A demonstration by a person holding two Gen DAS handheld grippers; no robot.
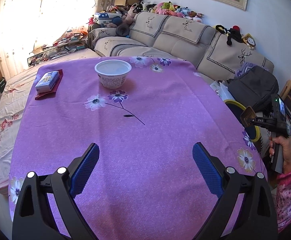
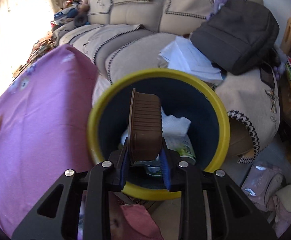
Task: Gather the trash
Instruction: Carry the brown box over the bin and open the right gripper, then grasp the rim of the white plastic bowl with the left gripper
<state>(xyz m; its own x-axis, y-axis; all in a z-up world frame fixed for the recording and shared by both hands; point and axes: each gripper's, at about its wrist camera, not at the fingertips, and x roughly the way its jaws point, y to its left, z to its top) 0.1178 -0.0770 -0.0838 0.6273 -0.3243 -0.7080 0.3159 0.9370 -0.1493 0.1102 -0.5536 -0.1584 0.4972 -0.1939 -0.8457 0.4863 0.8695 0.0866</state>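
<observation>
Left gripper (image 1: pixel 145 172), seen from its own wrist camera, hangs low over the near part of the purple flowered tablecloth (image 1: pixel 155 108) with its blue-padded fingers (image 1: pixel 84 168) spread wide and nothing between them. Beyond it on the cloth stands a white plastic tub with printed sides (image 1: pixel 113 74), and left of that tub lies a small blue-and-white printed carton (image 1: pixel 47 81) on a dark red sleeve. Off the tablecloth's right edge, the right gripper (image 1: pixel 248 116) shows in the person's hand, carrying a brown item.

From the right wrist camera, the right gripper (image 2: pixel 144 158) is clamped on a brown ribbed plastic tray (image 2: pixel 145 126), held on edge directly over the mouth of the yellow-rimmed dark blue bin (image 2: pixel 223 120) beside the tablecloth. White tissue (image 2: pixel 175 124) and green-printed wrappers already lie inside the bin.

Judged from this, the work is partly done: some rubbish is binned, the tray awaits release, and the tub and carton remain to be collected.
</observation>
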